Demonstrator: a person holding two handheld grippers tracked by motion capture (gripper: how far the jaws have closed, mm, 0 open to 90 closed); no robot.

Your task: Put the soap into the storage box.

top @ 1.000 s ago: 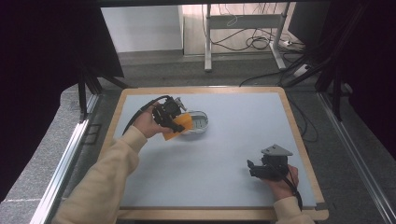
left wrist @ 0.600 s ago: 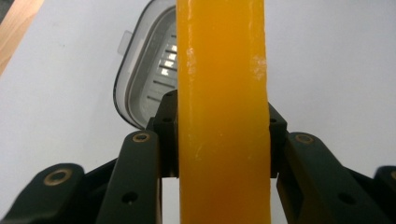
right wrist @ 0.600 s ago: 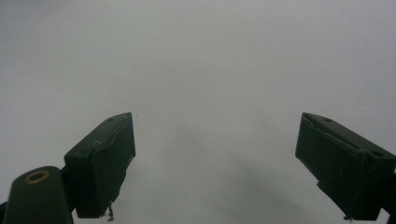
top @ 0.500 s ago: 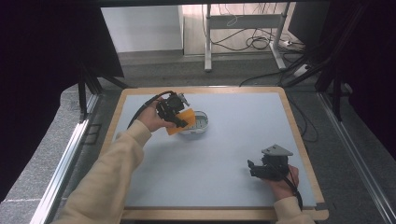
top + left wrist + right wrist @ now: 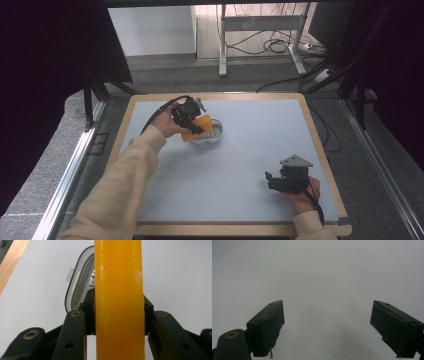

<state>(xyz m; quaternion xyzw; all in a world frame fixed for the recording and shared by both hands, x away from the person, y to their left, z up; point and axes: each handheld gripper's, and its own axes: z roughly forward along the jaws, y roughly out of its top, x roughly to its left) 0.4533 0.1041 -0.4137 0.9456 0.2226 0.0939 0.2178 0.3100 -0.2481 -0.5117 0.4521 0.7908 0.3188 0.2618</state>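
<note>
My left gripper (image 5: 192, 121) is shut on a flat orange block (image 5: 197, 128) and holds it over a white, grey-rimmed grater box (image 5: 212, 134) at the table's far left. In the left gripper view the orange block (image 5: 118, 300) stands edge-on between the two black jaws, with the grater box (image 5: 77, 287) and its metal blade just behind it. My right gripper (image 5: 272, 181) rests near the front right of the table. Its jaws stand wide apart in the right gripper view, where the right gripper (image 5: 327, 327) has only bare tabletop between its fingers.
The table (image 5: 250, 150) has a pale blue-grey top inside a wooden frame (image 5: 320, 150). Dark curtains hang at both sides. A desk frame and loose cables (image 5: 270, 45) lie on the floor beyond the far edge.
My left gripper has slid the orange block a little toward the far side over the grater box. The right gripper has stayed put.
</note>
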